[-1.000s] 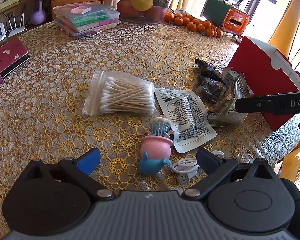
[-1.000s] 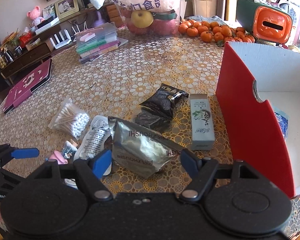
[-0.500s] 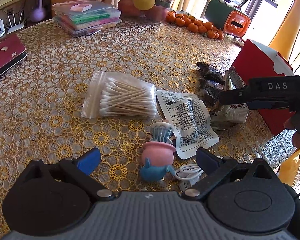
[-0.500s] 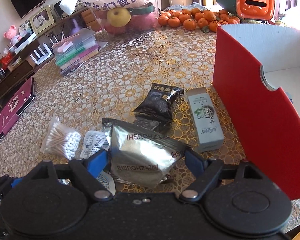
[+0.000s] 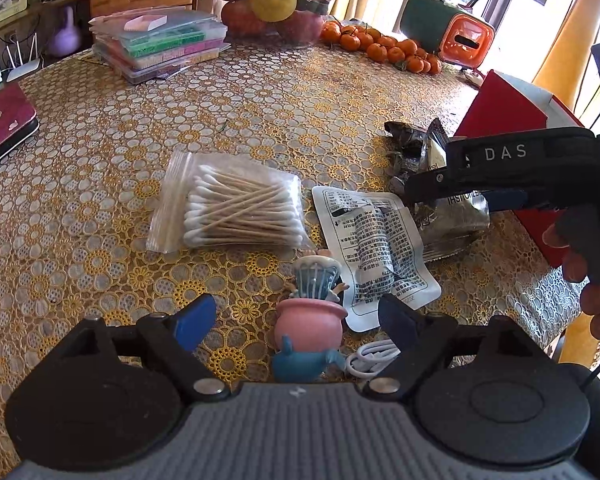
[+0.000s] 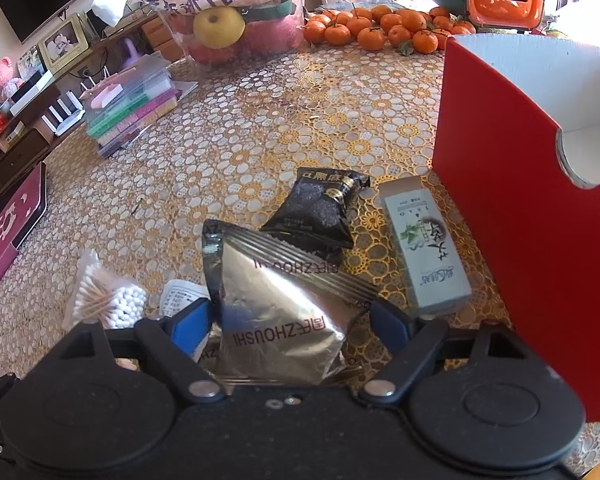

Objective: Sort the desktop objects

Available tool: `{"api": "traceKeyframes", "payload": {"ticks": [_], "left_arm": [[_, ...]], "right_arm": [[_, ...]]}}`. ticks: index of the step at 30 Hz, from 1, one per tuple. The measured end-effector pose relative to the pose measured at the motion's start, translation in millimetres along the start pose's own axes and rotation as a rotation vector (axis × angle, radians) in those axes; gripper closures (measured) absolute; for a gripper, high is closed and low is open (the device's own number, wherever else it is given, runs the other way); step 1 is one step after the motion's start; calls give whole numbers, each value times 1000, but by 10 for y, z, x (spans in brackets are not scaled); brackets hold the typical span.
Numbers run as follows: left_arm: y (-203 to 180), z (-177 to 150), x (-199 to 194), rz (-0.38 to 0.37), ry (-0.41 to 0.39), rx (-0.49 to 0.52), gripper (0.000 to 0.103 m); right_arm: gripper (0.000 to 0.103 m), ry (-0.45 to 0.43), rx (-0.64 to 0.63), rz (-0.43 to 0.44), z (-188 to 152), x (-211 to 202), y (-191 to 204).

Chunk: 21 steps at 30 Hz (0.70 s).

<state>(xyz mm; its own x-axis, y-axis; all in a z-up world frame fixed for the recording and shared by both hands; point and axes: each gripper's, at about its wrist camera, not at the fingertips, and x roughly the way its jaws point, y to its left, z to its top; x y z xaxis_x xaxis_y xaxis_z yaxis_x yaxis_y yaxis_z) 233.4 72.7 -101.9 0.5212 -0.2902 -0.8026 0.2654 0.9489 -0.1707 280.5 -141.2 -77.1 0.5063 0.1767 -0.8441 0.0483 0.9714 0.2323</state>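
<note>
My left gripper (image 5: 296, 320) hangs over the lace-patterned tablecloth (image 5: 100, 160) with its jaws spread; they have just been closing a little, and the pink pot figurine (image 5: 310, 324) with its blue base stands between them, untouched by either pad. A coiled white cable (image 5: 370, 358) lies just beside the figurine, under my right-hand finger. Beyond sit a zip bag of cotton swabs (image 5: 236, 208) and a flat white printed sachet (image 5: 374, 248), close together.

My right gripper (image 6: 290, 326) is released too, jaws wide, straddling the silver foil packet (image 6: 276, 312), which lies flat on the cloth; I see no pad pressing it. A black snack pouch (image 6: 320, 212) overlaps the packet's far edge, and a pale green carton (image 6: 426, 248) lies just beside it. The red box (image 6: 512, 216) stands at the right with its white inside open. In the left view, a hand (image 5: 580, 264) grips the right tool's handle.
</note>
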Motion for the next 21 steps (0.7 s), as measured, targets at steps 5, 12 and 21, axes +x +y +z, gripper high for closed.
{"api": "traceKeyframes", "payload": {"ticks": [5,12,21], "left_arm": [[-43,0,4,30,-9,38,33],[-47,-7,-25,12,-15,36,62],[-63,-15,-35,8,-16,12,69]], "right_arm": [[20,-1,-4,2,-2,3,2],[37,4,17,9,-3,-2,-55],[52,-3,12,28,-22,-78,-83]]}}
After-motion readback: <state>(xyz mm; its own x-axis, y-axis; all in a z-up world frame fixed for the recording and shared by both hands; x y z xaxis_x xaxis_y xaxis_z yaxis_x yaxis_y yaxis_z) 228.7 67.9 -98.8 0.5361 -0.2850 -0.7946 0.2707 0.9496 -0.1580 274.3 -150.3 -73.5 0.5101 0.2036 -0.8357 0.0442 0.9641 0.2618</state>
